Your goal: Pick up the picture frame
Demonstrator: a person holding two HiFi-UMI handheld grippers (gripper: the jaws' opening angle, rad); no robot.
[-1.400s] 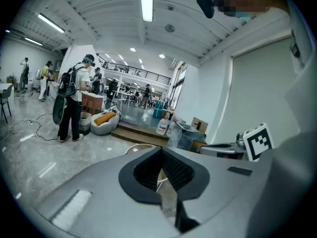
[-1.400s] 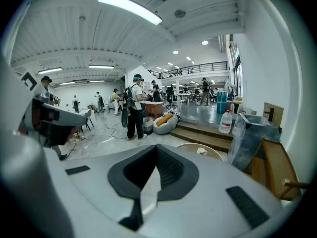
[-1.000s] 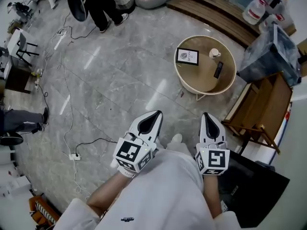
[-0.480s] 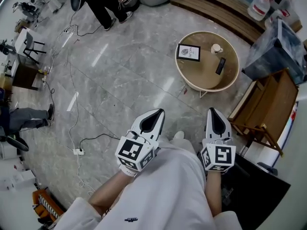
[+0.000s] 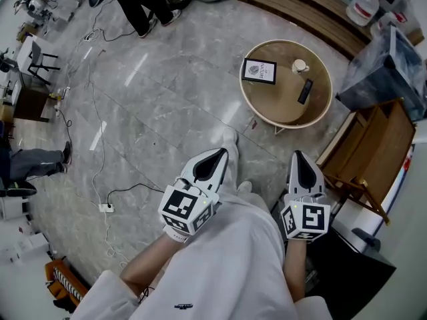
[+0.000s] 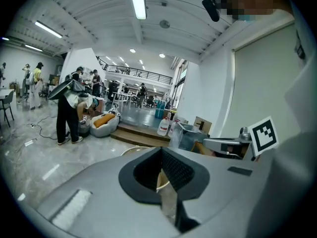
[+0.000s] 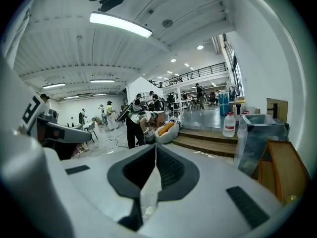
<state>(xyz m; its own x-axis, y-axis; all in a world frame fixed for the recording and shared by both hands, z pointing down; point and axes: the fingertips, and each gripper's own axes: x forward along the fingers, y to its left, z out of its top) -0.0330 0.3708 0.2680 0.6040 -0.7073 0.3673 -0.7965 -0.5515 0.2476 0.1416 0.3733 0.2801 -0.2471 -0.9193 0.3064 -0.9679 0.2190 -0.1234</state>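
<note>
The picture frame (image 5: pixel 259 71), black-edged with a white print, lies flat on the left part of a round wooden table (image 5: pixel 280 109) far ahead in the head view. My left gripper (image 5: pixel 215 156) and my right gripper (image 5: pixel 300 157) are held close to the person's body, well short of the table, both pointing toward it. Both are shut with nothing between the jaws. In the left gripper view only a sliver of the table's rim (image 6: pixel 130 150) shows over the closed jaws (image 6: pixel 160 168). In the right gripper view the shut jaws (image 7: pixel 154 165) hide the table.
On the table also stand a small white cup (image 5: pixel 299 66) and a dark remote (image 5: pixel 304 91). A wooden chair (image 5: pixel 368 153) stands right of the table, with a grey bin (image 5: pixel 382 72) behind it. Cables and a power strip (image 5: pixel 105 207) lie on the marble floor at left. A person (image 5: pixel 140 2) stands far back.
Both grippers have moved forward toward the table with the person's step; a shoe now shows ahead of the left gripper. The jaws have stayed shut.
</note>
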